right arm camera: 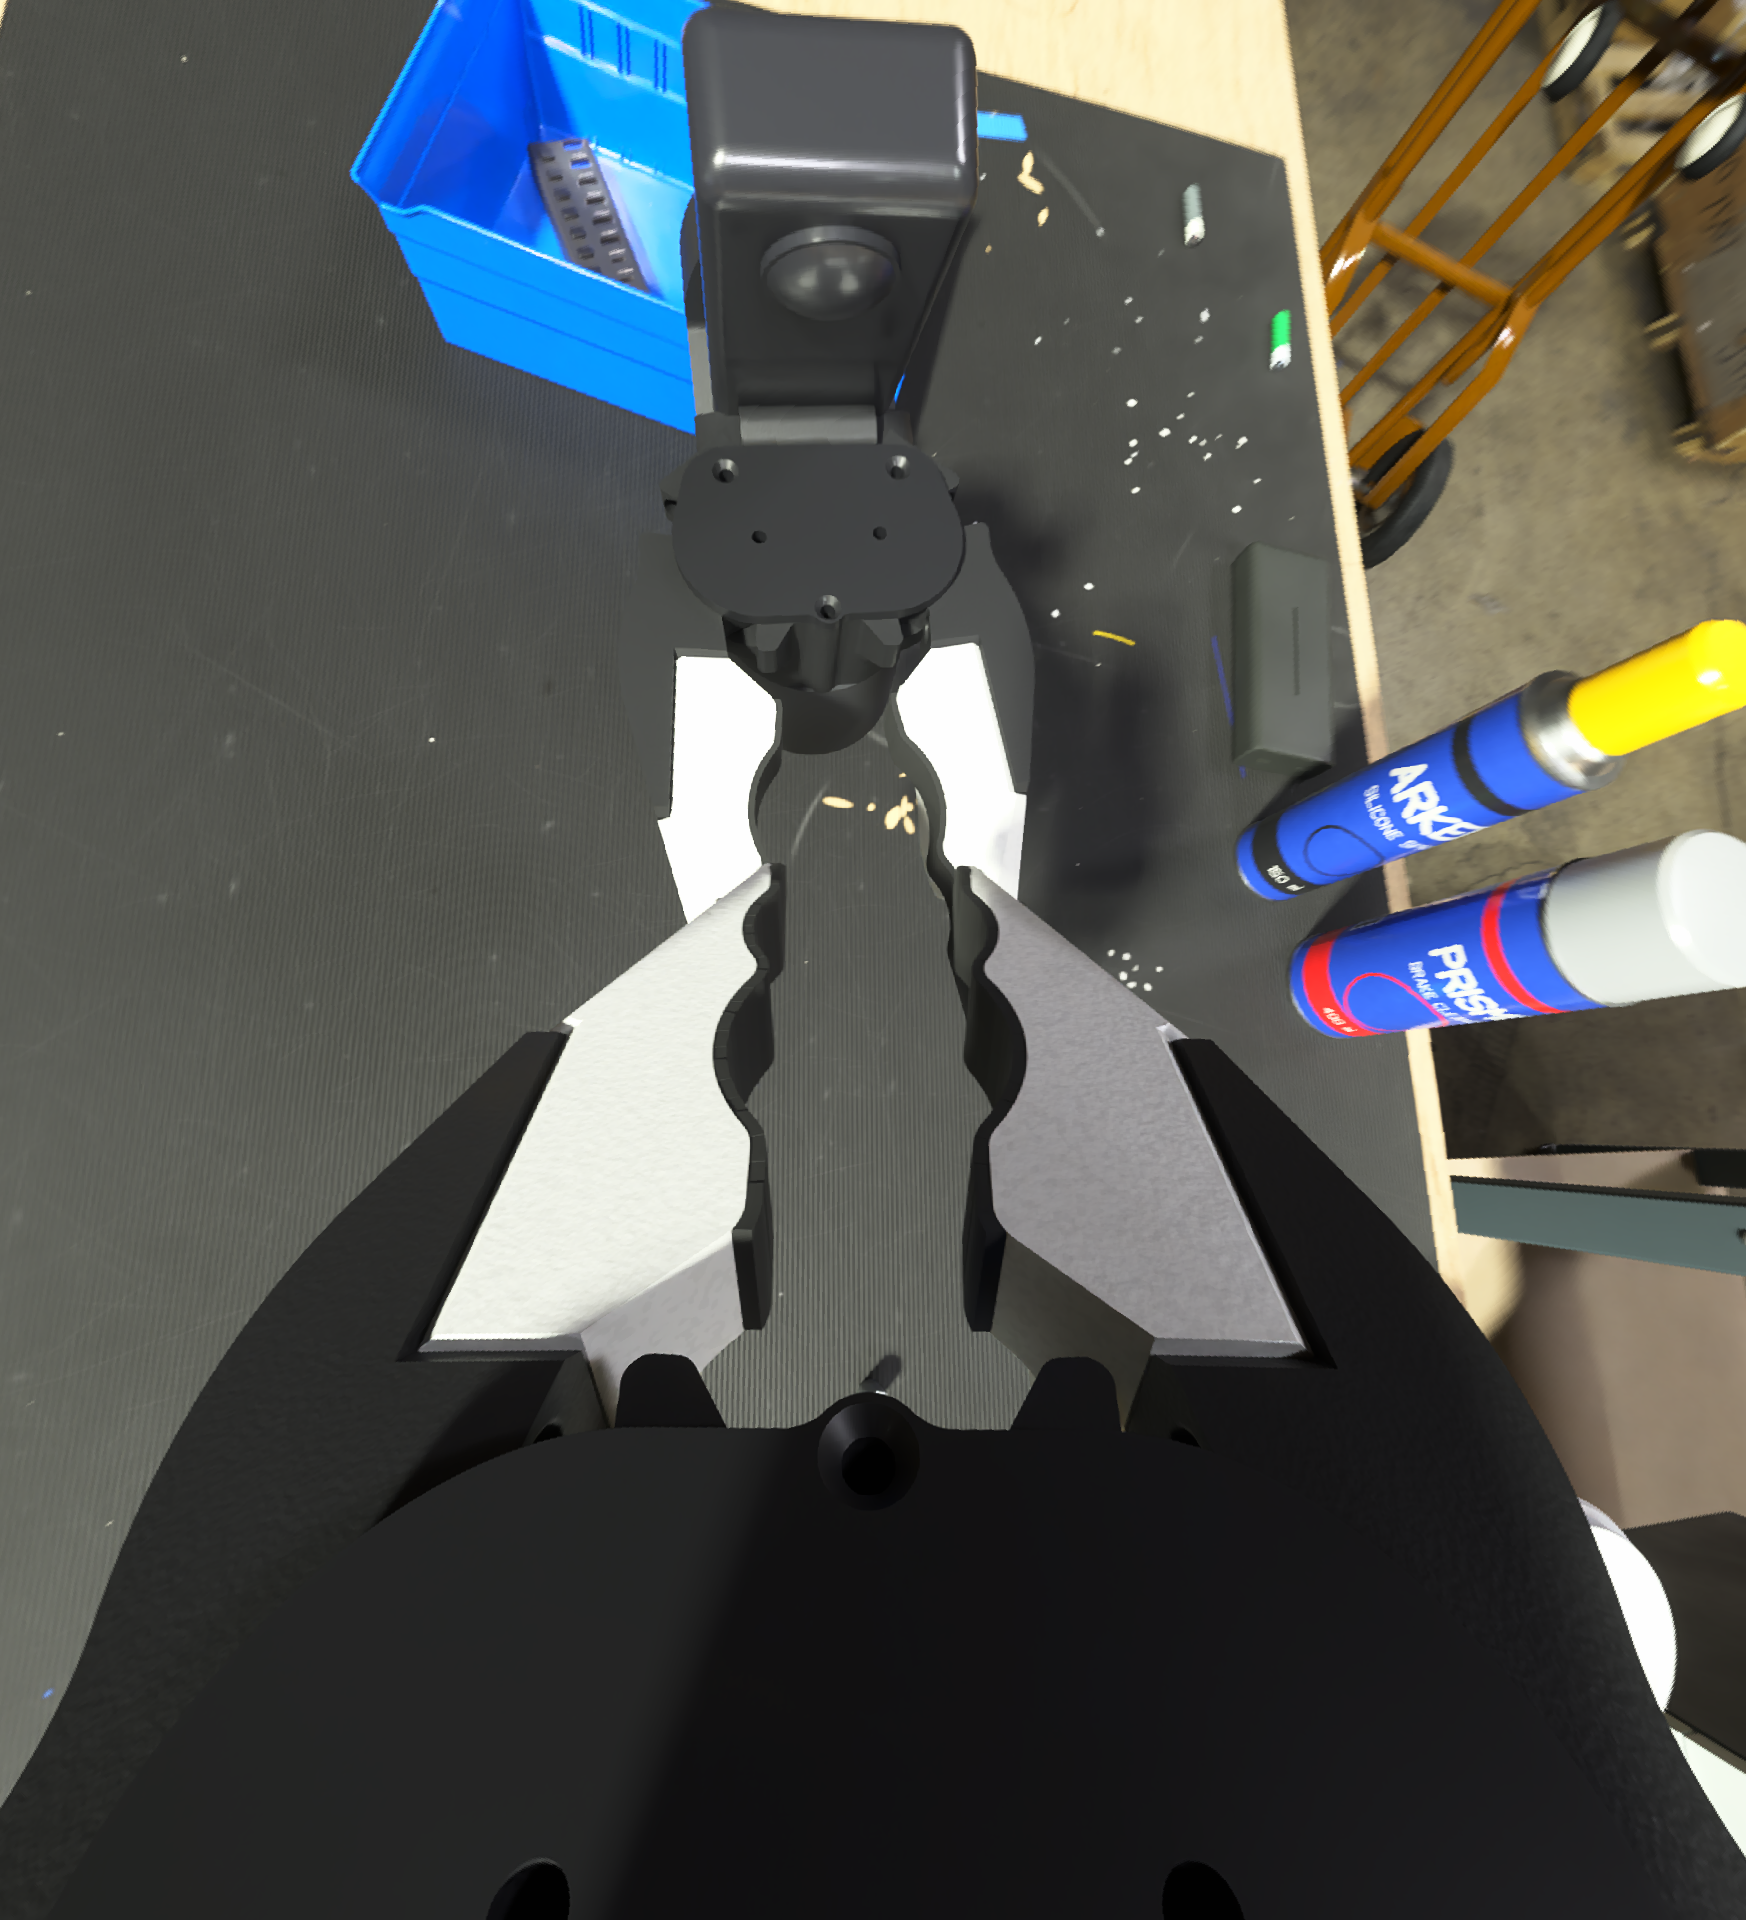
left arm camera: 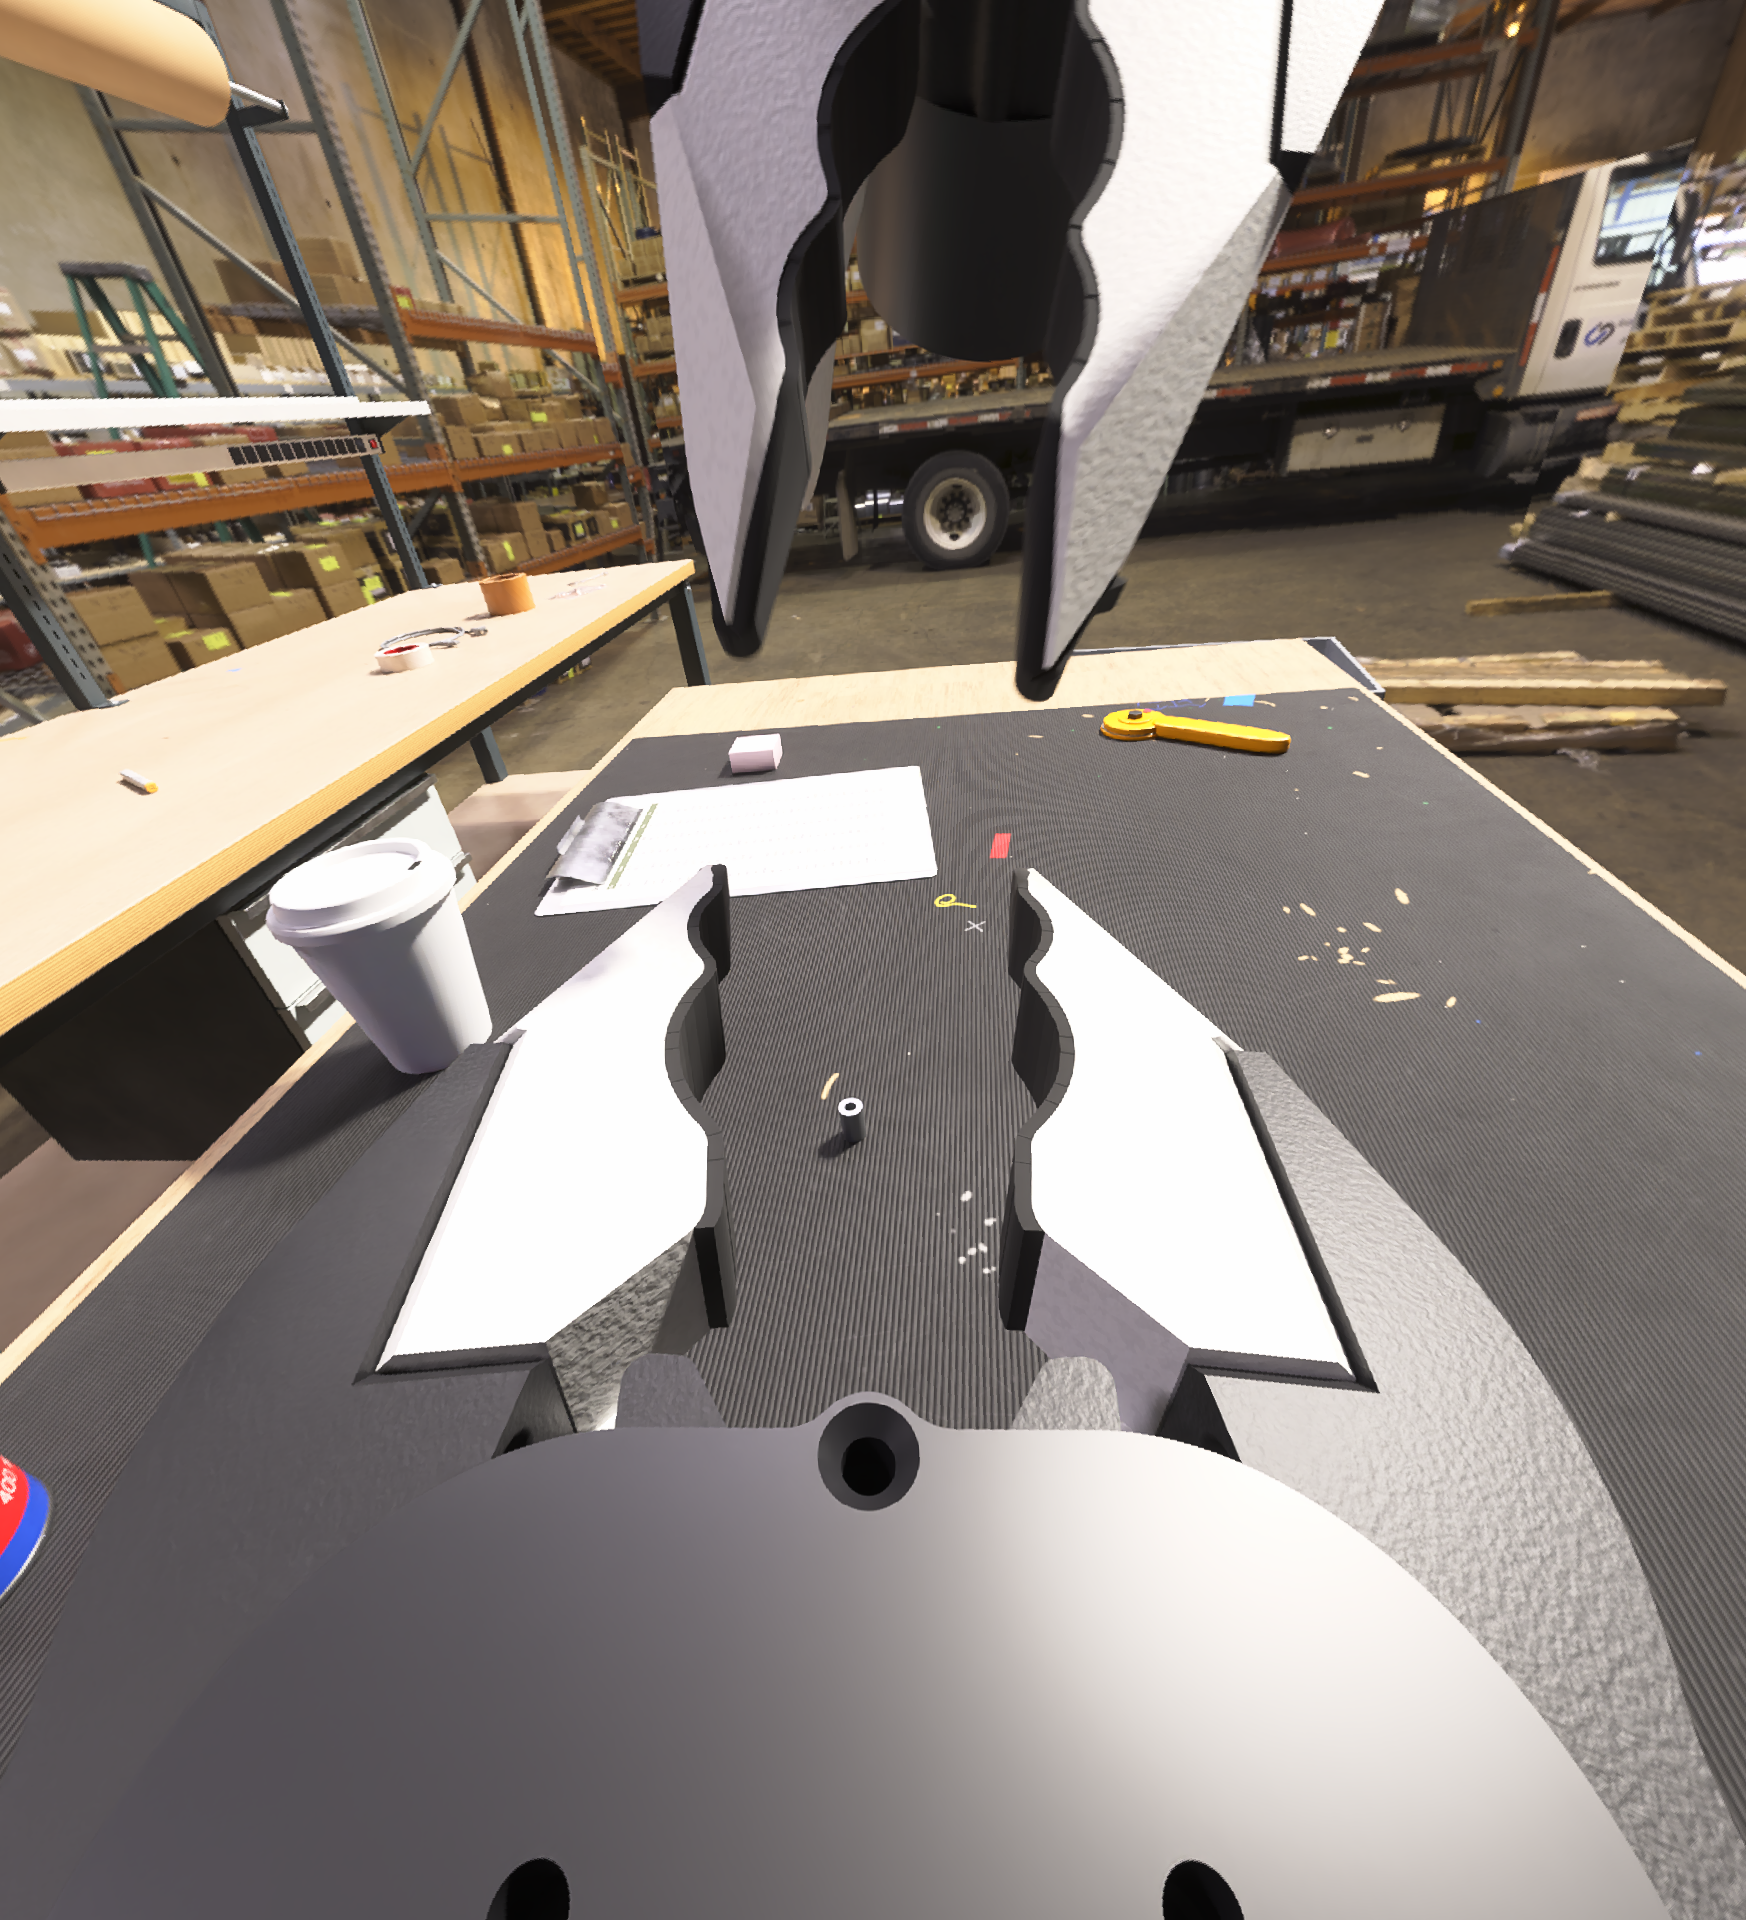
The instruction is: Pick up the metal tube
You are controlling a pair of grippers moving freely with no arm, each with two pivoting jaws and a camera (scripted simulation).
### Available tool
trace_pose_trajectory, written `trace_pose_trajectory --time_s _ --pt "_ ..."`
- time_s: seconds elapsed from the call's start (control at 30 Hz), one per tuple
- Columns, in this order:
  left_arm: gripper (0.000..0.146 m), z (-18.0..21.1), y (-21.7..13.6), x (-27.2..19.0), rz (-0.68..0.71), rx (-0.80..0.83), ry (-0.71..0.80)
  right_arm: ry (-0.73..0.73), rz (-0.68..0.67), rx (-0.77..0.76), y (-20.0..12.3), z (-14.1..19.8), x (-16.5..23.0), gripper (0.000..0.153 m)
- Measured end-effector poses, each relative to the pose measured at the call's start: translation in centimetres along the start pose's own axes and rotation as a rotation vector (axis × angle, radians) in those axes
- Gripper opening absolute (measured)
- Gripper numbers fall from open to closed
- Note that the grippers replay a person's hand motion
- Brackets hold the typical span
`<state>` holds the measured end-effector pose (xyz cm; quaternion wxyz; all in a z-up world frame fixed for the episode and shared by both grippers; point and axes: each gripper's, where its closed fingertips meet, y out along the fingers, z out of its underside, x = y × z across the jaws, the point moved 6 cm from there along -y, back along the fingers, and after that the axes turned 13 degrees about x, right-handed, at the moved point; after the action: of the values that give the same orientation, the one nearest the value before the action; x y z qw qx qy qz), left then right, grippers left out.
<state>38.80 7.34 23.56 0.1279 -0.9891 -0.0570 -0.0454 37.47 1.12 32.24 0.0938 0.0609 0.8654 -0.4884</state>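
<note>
The metal tube is a short silver cylinder standing upright on the black mat. In the left wrist view it sits between my left gripper's spread fingers, and the left gripper is open and empty above the mat. My right gripper hangs fingers-down over the mat's far part, open and empty. In the right wrist view the right gripper looks down on the mat, facing the left gripper. A small dark stub shows low between the right fingers; I cannot tell if it is the tube.
A white lidded cup, a paper sheet, a white block and a yellow cutter lie on the mat. A blue bin, two spray cans and a dark box stand near its edges.
</note>
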Motion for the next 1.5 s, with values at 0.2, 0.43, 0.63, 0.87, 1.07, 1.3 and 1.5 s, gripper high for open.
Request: trace_pose_trajectory --time_s 0.2,0.43,0.63,0.87,1.07,1.3,1.5 --pt "0.054 0.1 -0.2 -0.3 0.001 0.012 0.017 0.089 -0.132 -0.004 0.6 -0.1 -0.3 0.018" --pt "0.054 0.2 -0.4 0.0 0.003 0.0 0.01 0.148 -0.029 -0.346 -5.1 1.3 -1.0 0.037" --pt "0.055 0.3 -0.6 0.5 0.003 -0.02 -0.009 0.278 0.153 -0.264 -3.6 13.5 -0.8 0.022" --pt "0.057 0.5 -1.0 1.0 -0.019 -0.025 -0.002 0.444 0.083 0.123 10.3 27.6 2.3 0.024" --pt "0.058 0.6 -1.2 1.3 -0.033 -0.031 -0.016 0.465 0.064 0.127 13.1 28.5 0.9 0.029" --pt "0.058 0.7 -1.2 1.6 -0.032 -0.045 -0.034 0.455 -0.124 0.206 14.3 28.4 -0.6 0.018" --pt "0.058 0.9 -1.4 1.9 -0.034 -0.052 -0.049 0.376 -0.096 0.239 14.4 28.0 0.2 0.012"
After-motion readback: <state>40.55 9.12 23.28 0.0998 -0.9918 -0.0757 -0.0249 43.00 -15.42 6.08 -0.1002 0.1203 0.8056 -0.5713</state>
